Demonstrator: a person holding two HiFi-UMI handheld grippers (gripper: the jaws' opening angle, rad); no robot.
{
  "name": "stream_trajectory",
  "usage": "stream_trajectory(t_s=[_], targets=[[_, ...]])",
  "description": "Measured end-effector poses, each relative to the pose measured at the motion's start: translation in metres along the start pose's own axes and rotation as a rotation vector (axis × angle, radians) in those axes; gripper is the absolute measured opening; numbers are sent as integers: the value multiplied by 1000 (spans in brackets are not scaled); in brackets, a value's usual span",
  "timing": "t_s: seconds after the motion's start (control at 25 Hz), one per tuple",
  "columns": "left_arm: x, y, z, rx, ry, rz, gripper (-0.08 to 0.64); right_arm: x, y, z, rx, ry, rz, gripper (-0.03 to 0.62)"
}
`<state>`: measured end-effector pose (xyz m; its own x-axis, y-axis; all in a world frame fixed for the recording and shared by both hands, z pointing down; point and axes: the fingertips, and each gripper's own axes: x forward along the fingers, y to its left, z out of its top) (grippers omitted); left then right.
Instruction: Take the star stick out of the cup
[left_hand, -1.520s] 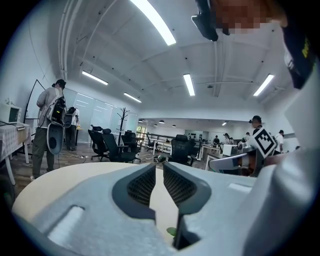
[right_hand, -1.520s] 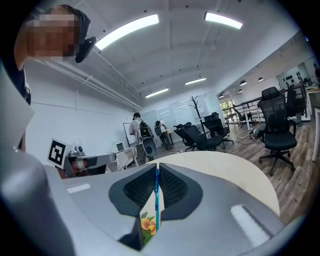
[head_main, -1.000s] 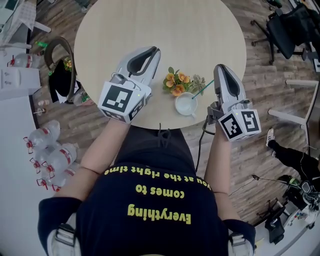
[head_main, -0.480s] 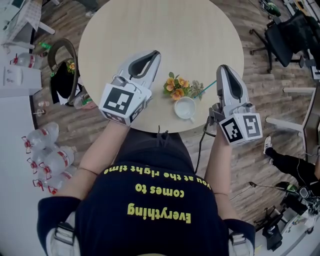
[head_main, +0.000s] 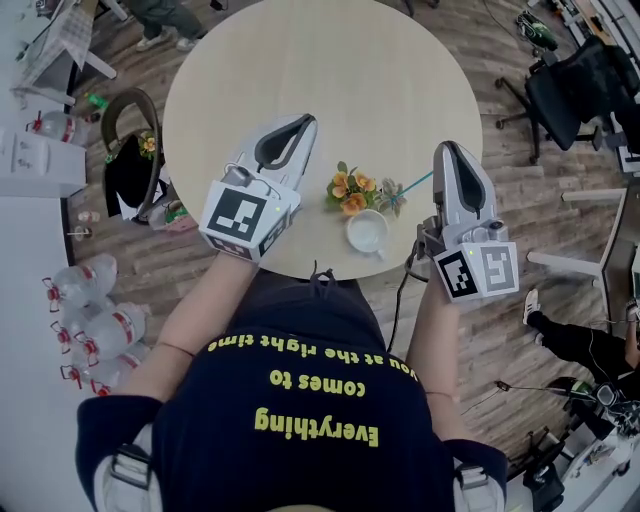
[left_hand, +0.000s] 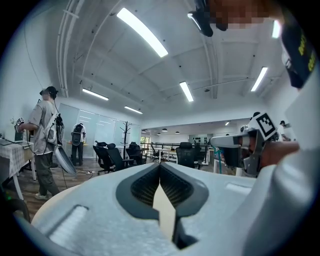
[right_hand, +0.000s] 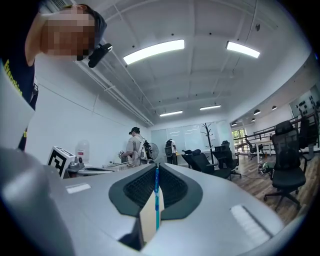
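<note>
Now the right hand-held gripper (head_main: 446, 152) pinches the star stick (head_main: 414, 183) above the cup (head_main: 366, 233); the left hand-held gripper (head_main: 302, 122) sits pressed together; next, probably carry it clear.

Upside-down yellow print on dark shirt (head_main: 200, 420): "Everything comes to you at the right time"

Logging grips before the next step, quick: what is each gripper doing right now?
Left gripper: closed, nothing between its jaws.
Right gripper: closed on the thin teal star stick.

Wood floor (head_main: 522, 205), round tbl (head_main: 320, 90), blk office chair (head_main: 565, 98)
</note>
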<state>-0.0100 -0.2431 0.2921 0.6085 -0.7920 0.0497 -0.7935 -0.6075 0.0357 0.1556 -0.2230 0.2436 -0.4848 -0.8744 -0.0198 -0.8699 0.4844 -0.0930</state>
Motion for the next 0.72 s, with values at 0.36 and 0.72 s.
stream_trajectory(t_s=[0.36,0.72], targets=[[1,5,0,1,-4,4,3,2,1,6,-9,-25,-5,28],[1,1,-1,-2,-4,5,3,-2,1,9,-8,-32,-7,28]])
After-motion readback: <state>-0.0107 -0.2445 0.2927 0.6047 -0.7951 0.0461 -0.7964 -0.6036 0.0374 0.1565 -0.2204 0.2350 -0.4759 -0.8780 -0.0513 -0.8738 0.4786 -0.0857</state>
